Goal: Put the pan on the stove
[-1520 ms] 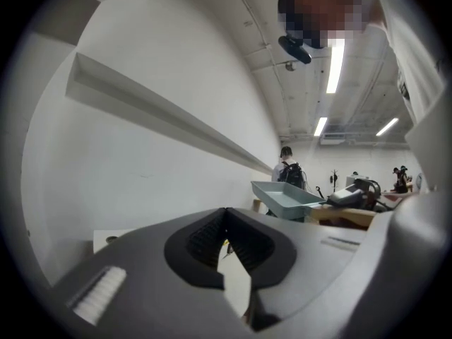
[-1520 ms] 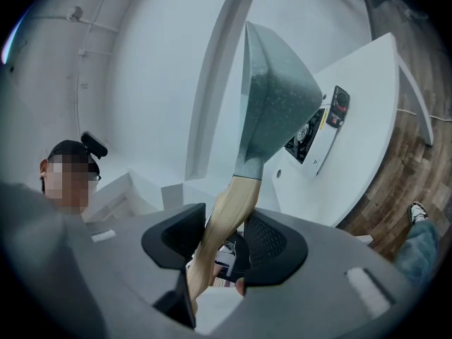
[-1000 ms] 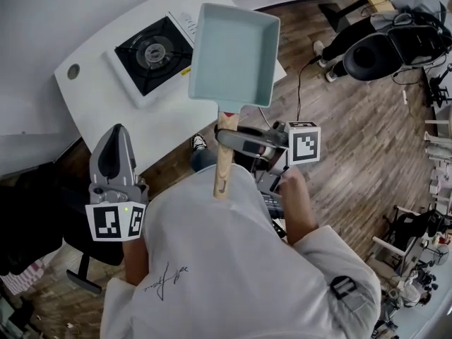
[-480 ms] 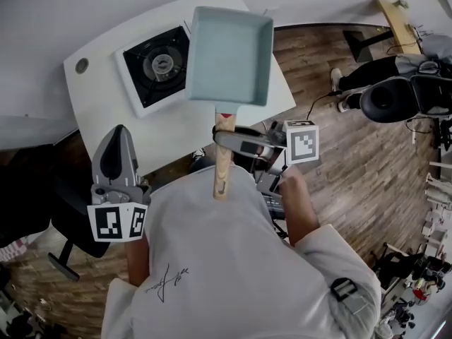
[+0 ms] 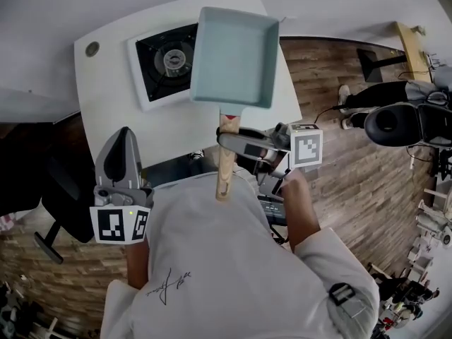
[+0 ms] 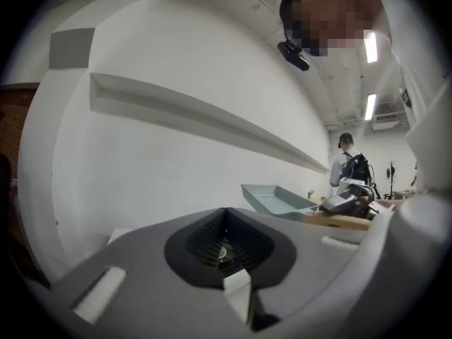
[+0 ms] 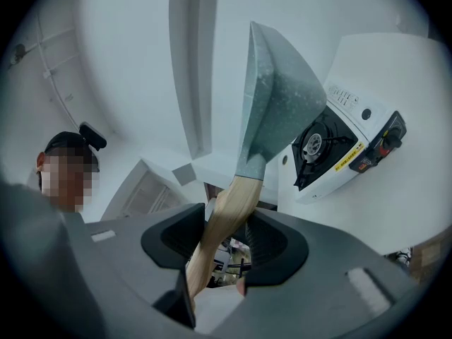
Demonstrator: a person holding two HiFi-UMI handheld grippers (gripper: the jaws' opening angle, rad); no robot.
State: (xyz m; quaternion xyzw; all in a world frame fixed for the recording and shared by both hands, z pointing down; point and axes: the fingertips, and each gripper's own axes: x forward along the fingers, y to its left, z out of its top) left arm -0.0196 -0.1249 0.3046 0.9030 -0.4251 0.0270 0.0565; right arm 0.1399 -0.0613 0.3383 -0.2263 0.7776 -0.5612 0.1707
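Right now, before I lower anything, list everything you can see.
pan: one, pale blue with a wooden handle, held raised, just right of the stove
portable gas stove: one, white with black top, on the table
table: one, white, ahead
office chair: one, black, on the floor at right
floor: wood planks, brown
shirt: one, white, bottom of head view
left gripper: one, grey, shut and empty, lower left
right gripper: one, grey, shut on the wooden handle
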